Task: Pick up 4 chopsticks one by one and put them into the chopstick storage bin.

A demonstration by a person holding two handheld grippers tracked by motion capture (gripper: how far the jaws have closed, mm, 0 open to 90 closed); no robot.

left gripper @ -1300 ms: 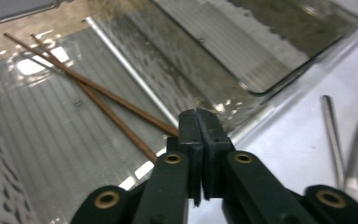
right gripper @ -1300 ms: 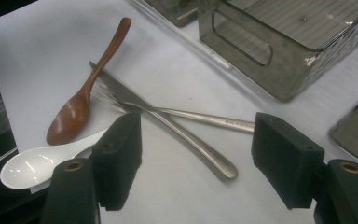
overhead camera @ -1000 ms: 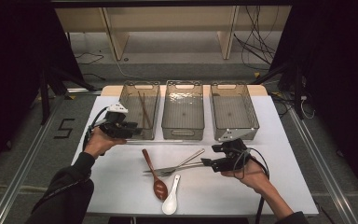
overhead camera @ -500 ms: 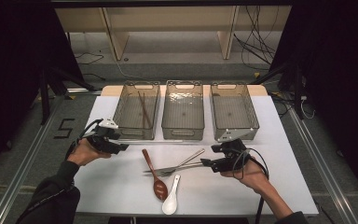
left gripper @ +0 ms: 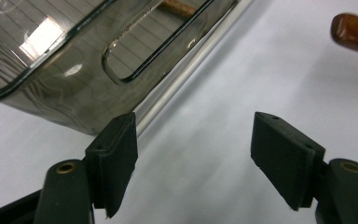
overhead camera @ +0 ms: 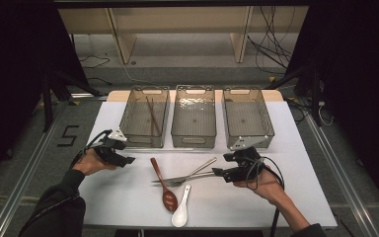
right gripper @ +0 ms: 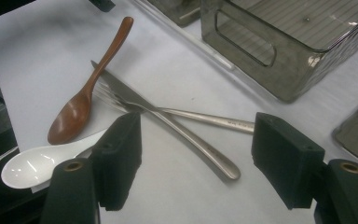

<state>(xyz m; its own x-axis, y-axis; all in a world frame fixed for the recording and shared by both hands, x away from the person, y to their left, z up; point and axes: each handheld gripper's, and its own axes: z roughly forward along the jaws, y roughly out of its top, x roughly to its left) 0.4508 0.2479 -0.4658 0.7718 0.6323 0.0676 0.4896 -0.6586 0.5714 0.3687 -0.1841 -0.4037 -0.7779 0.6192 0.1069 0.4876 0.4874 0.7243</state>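
Note:
My left gripper (overhead camera: 128, 160) hovers low over the white table (overhead camera: 128, 197), in front of the left bin (overhead camera: 128, 129), which holds dark chopsticks (overhead camera: 151, 114). Its jaws (left gripper: 193, 135) have just been opening and stand open with nothing between them. A brown wooden spoon (overhead camera: 161, 179) lies to its right; the handle end (left gripper: 354, 31) shows ahead. My right gripper (overhead camera: 217, 173) is open beside a crossed knife (right gripper: 168, 123) and fork (right gripper: 209, 120), whose handles lie ahead between its jaws (right gripper: 196, 135). A white ceramic spoon (overhead camera: 181, 214) lies near the front edge.
The middle bin (overhead camera: 193, 134) and the right bin (overhead camera: 261, 129) stand in a row with the left one at the table's far side. A thin shiny rod (left gripper: 186, 74) lies along the left bin's front. Bare table spreads at the front left and right.
The left gripper came down and back from the left bin's front rim to just above the table, and its jaws widened. The right gripper stayed put.

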